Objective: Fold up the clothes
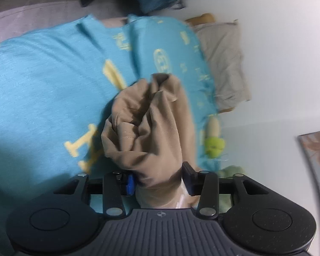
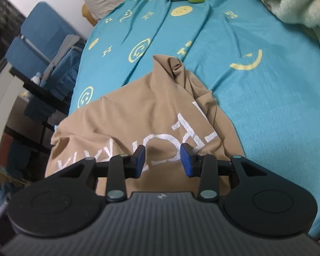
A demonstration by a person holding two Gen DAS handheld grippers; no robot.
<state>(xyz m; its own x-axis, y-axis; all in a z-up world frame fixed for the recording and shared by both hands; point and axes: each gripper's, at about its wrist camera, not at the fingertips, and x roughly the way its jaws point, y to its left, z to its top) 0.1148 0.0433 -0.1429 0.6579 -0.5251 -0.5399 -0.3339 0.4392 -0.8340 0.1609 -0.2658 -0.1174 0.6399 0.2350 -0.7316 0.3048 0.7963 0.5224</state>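
Fabric of the tan shirt [image 1: 147,125] is clamped in the left gripper [image 1: 157,181]; its body lies along the bed's [image 2: 266,85] near edge, under the right gripper [image 2: 163,160], whose jaws are parted, empty.

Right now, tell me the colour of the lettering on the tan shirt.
White, on the tan shirt; clearest in the right wrist view.
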